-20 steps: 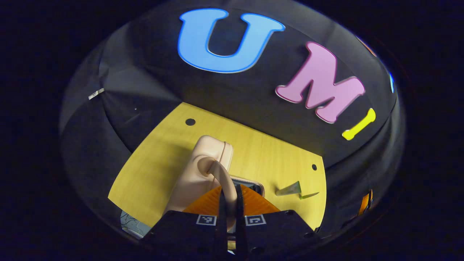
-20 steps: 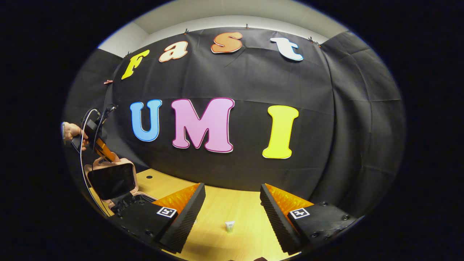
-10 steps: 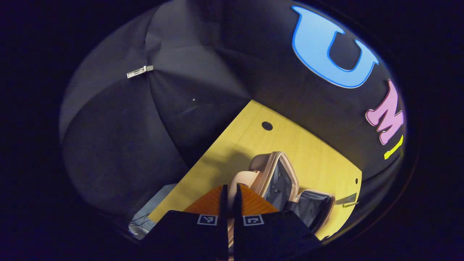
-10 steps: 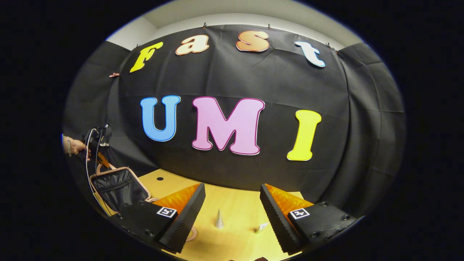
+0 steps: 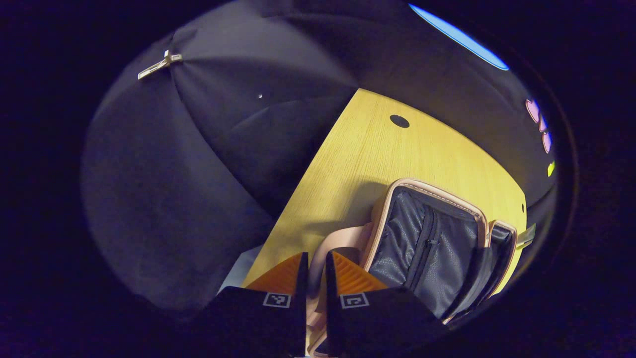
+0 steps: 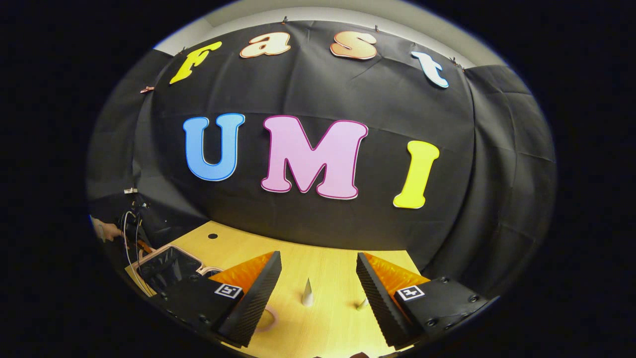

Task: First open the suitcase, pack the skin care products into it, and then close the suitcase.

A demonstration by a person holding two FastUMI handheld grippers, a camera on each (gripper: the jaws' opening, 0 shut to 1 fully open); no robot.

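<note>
In the left gripper view, the left gripper (image 5: 313,271) has its 2 fingers pressed close together on the pale pink handle strap (image 5: 334,242) of the small pale pink suitcase (image 5: 427,238). The strap passes between the fingers and is pinched there. The suitcase is open on the yellow wooden table (image 5: 367,149), and its dark grey fabric lining with a zipped pocket faces up. The lid lies back nearly flat beside the base.

In the right gripper view, the right gripper (image 6: 318,288) is spread wide with nothing between its fingers, and it hangs above the table (image 6: 333,268). On the table ahead of it stand 2 small skin care products: a white cone-shaped tube (image 6: 308,293), upright, and a smaller pale tube (image 6: 362,304), tilted, just beside the right finger. The open suitcase (image 6: 169,266) is at the far left of the table, well apart from the tubes, and there a person's hand (image 6: 107,231) holds the left gripper (image 6: 141,244).
</note>
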